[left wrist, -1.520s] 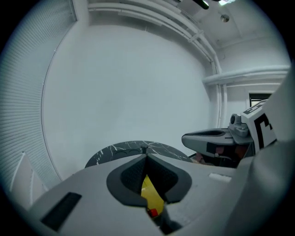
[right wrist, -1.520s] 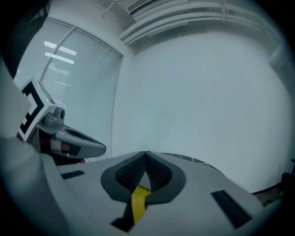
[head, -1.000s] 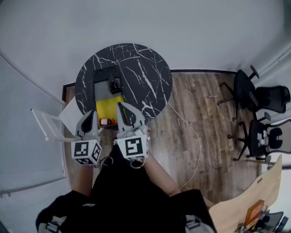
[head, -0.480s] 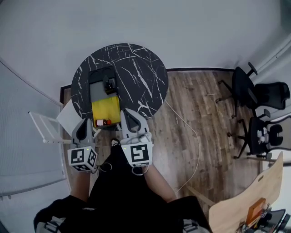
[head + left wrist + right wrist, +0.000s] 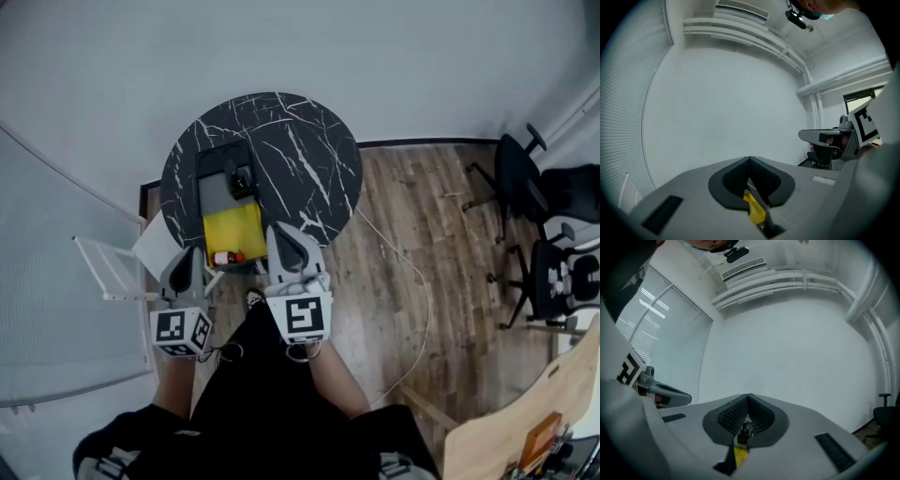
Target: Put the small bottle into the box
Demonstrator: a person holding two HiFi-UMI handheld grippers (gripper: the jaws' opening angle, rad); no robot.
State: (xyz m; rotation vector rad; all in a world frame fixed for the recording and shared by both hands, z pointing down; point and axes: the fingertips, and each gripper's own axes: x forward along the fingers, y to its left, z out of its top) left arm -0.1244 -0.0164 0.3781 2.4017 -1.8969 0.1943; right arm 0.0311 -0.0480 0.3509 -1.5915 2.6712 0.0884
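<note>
In the head view a round black marble table (image 5: 300, 155) carries a dark grey box (image 5: 217, 183) with a yellow part (image 5: 234, 230) at its near end. A small bottle (image 5: 226, 257) with a red cap lies on the near edge of the yellow part. My left gripper (image 5: 185, 253) sits just left of the bottle and my right gripper (image 5: 280, 231) just right of it. Neither touches it. In the left gripper view the left gripper (image 5: 749, 159) is shut and empty. The right gripper (image 5: 748, 397) in its own view is shut on nothing too. Both point at a bare wall.
A white wire frame (image 5: 105, 267) and a white sheet (image 5: 153, 249) lie left of the table. Black office chairs (image 5: 539, 192) stand at the far right on the wood floor, where a thin cable (image 5: 417, 309) runs. A wooden desk corner (image 5: 520, 417) shows at bottom right.
Both grippers have drawn back slightly toward me from the table edge. The right gripper now sits beside the yellow part instead of over it. Both stay shut.
</note>
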